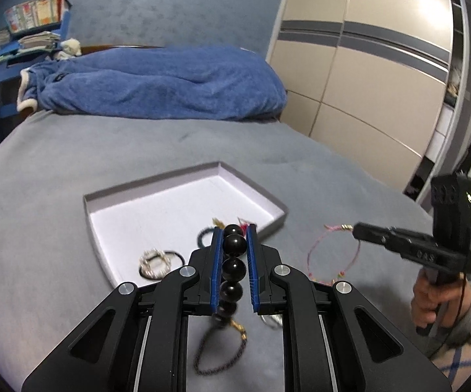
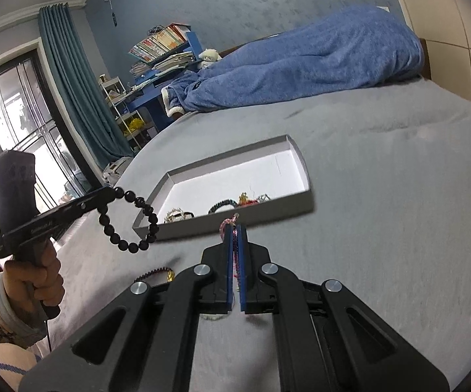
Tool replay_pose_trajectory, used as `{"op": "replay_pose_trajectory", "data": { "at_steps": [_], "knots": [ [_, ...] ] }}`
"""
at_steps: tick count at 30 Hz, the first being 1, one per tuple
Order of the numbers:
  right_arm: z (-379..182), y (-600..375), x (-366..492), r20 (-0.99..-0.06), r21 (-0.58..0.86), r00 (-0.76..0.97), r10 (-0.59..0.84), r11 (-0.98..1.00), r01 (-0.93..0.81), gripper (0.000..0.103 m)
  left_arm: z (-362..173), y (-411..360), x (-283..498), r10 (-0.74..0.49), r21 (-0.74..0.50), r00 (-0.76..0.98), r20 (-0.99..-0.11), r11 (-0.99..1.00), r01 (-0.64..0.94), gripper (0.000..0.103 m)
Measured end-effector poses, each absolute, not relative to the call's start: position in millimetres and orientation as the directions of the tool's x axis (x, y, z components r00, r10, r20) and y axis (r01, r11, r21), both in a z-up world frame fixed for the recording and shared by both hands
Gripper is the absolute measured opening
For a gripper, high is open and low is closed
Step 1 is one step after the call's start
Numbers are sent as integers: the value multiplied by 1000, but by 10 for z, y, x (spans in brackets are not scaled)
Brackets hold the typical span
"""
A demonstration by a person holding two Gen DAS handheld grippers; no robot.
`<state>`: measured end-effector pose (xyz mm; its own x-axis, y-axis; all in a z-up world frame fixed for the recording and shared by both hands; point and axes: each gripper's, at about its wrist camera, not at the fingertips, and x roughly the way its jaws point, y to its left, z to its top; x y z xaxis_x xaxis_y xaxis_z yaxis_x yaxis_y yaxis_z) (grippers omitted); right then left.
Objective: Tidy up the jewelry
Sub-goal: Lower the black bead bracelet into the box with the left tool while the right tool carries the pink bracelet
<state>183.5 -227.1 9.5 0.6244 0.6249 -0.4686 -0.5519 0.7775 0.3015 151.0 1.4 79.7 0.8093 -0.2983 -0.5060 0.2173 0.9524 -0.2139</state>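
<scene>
My left gripper (image 1: 234,232) is shut on a black bead bracelet (image 1: 234,268) and holds it above the grey bed, just before the near edge of the white tray (image 1: 157,209). From the right wrist view the same bracelet (image 2: 127,225) hangs from that gripper (image 2: 113,192) left of the tray (image 2: 235,223). My right gripper (image 2: 234,228) is shut on a thin pink string bracelet (image 2: 234,245). In the left wrist view it (image 1: 333,254) dangles as a loop from the right gripper (image 1: 354,228), right of the tray. Several bracelets lie in the tray.
A dark thin beaded bracelet with a gold clasp (image 1: 222,349) and a clear ring (image 1: 271,320) lie on the bed under my left gripper. A blue blanket (image 1: 163,81) lies at the far end. A wardrobe (image 1: 366,75) stands to the right.
</scene>
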Motion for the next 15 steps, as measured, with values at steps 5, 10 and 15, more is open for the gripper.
{"op": "replay_pose_trajectory", "data": {
  "at_steps": [5, 10, 15],
  "knots": [
    [198, -2154, 1929, -468, 280, 623, 627, 774, -568, 2, 846, 119, 1727, -260, -237, 827, -498, 958, 159, 15],
    [357, -1996, 2029, -464, 249, 623, 630, 768, -590, 2, 843, 166, 1926, -219, -233, 835, -504, 966, 113, 15],
    [457, -1828, 2096, -465, 228, 617, 635, 759, -610, 2, 727, 259, 2122, -172, -252, 834, -524, 967, 41, 15]
  ]
}}
